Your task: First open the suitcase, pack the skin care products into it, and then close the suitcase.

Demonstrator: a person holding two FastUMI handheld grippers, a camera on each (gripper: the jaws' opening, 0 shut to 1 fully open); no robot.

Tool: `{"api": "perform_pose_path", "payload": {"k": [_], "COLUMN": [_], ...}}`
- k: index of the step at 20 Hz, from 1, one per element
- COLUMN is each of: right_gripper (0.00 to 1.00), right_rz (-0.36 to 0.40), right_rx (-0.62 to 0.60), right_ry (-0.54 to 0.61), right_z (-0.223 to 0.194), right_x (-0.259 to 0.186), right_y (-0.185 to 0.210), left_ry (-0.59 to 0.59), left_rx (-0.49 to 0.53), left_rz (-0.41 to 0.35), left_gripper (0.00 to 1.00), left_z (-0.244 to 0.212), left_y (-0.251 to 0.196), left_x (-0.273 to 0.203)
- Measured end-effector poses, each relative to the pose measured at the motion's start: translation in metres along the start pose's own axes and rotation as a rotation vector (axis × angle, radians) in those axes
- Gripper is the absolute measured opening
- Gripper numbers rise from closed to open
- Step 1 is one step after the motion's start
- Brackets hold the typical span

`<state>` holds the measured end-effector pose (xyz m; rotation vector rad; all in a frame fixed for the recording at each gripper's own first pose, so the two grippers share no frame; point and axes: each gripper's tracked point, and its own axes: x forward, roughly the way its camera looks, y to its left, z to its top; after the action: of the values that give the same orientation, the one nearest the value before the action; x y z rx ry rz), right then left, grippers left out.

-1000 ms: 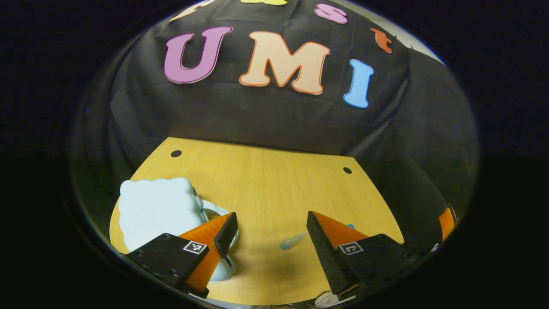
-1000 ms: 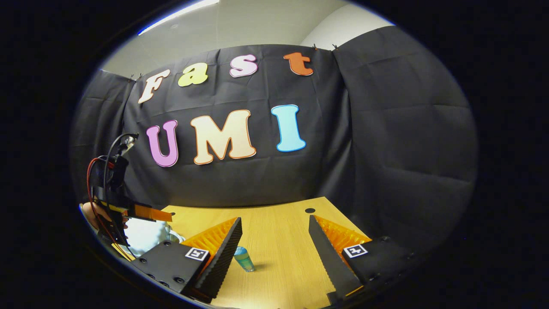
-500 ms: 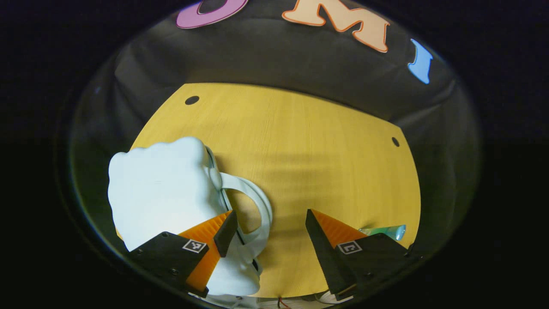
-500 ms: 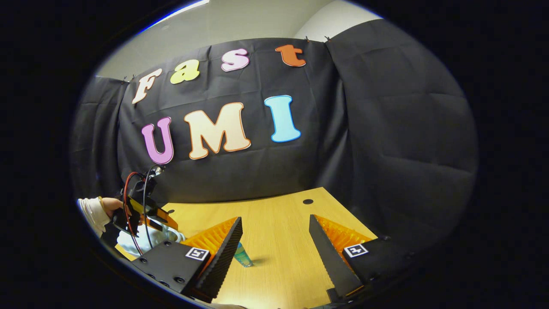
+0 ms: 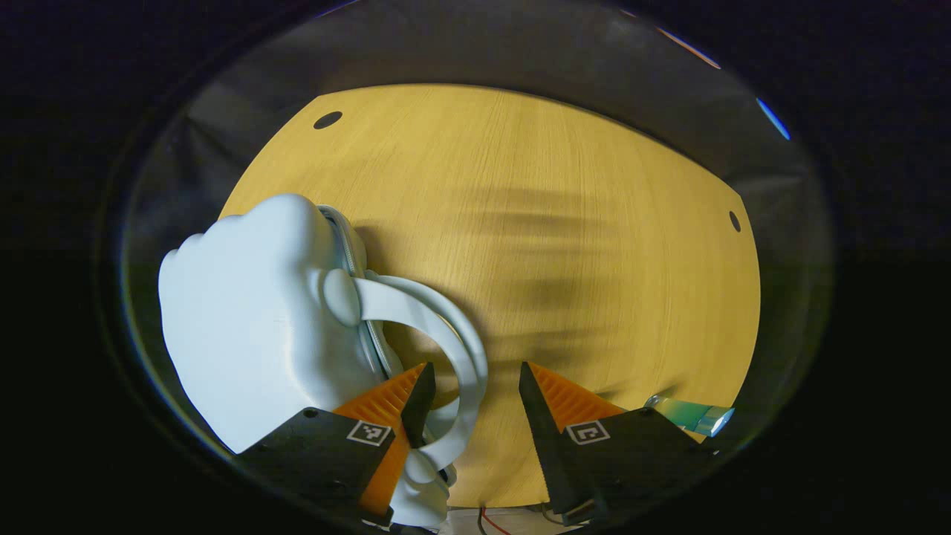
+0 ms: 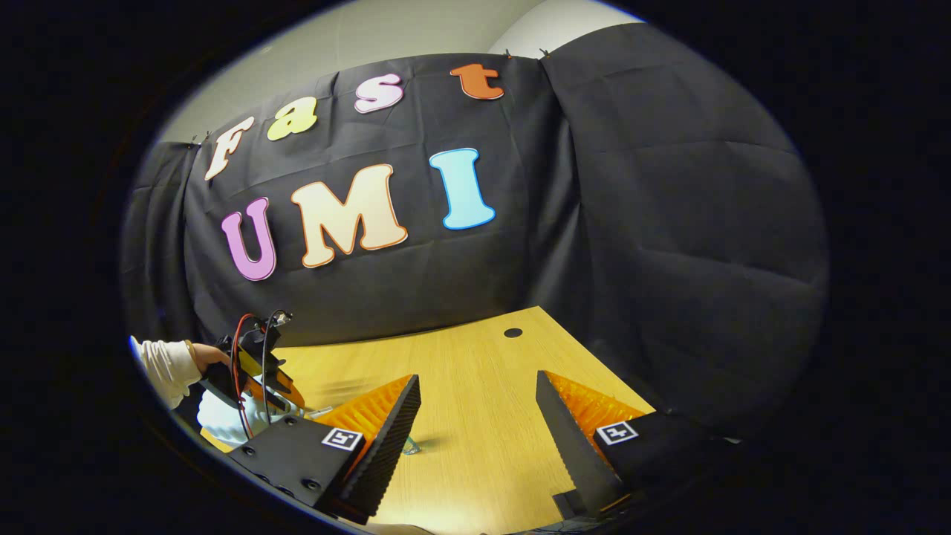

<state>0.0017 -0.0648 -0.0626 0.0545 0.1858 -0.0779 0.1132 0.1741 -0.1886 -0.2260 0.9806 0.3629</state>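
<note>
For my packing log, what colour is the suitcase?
Pale blue suitcase, clearest in the left gripper view.

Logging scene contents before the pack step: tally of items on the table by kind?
Suitcase (pale blue, closed, with handle): 1
Skin care tube (teal-green, lying flat): 1
Grippers: 2, left, right
Total: 4

Wooden table [image 5: 565, 223] (two round holes), black cloth wall [image 6: 669, 223] behind, pale ceiling above.
</note>
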Motion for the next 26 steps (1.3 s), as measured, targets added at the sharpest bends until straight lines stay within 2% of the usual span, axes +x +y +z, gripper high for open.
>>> {"api": "perform_pose_path", "payload": {"k": [3,4,5,6,7,15,16,17,18,20,24,25,26], "right_gripper": [0.98,0.98,0.98,0.98,0.98,0.98,0.98,0.98,0.98,0.98,0.98,0.94,0.98], "right_rz": [-0.008,-0.009,-0.009,-0.008,-0.006,0.005,0.004,0.004,0.003,0.007,0.039,0.051,0.063], "right_rx": [0.009,0.010,0.010,0.009,0.007,-0.019,-0.020,-0.021,-0.022,-0.023,-0.026,-0.029,-0.032], "right_ry": [0.008,0.011,0.015,0.020,0.023,0.048,0.052,0.055,0.056,0.055,0.063,0.062,0.062], "right_z": [-0.001,-0.002,-0.002,-0.004,-0.004,-0.010,-0.011,-0.011,-0.011,-0.011,-0.013,-0.013,-0.013], "right_x": [0.005,0.006,0.008,0.010,0.011,0.021,0.022,0.023,0.023,0.025,0.032,0.033,0.035], "right_y": [-0.005,-0.006,-0.006,-0.006,-0.005,-0.002,-0.002,-0.003,-0.003,-0.003,0.006,0.009,0.012], "left_ry": [0.032,0.032,0.038,0.045,0.053,0.100,0.104,0.106,0.102,0.078,0.033,0.025,0.013], "left_rx": [-0.010,-0.011,-0.013,-0.020,-0.028,-0.045,-0.046,-0.042,-0.044,-0.080,-0.091,-0.079,-0.067], "left_rz": [0.032,0.038,0.041,0.039,0.036,0.008,0.001,-0.009,-0.019,-0.043,-0.044,-0.047,-0.057], "left_gripper": [0.61,0.47,0.47,0.36,0.30,0.22,0.15,0.17,0.10,0.06,0.02,0.02,0.02], "left_z": [-0.003,-0.001,-0.002,-0.003,-0.004,-0.007,-0.006,-0.006,-0.005,-0.002,0.005,0.006,0.009], "left_y": [0.008,0.010,0.012,0.012,0.012,0.003,0.002,0.002,0.001,-0.001,-0.003,-0.003,-0.004], "left_x": [0.008,0.011,0.012,0.015,0.016,0.036,0.036,0.035,0.033,0.031,0.017,0.011,0.003]}}
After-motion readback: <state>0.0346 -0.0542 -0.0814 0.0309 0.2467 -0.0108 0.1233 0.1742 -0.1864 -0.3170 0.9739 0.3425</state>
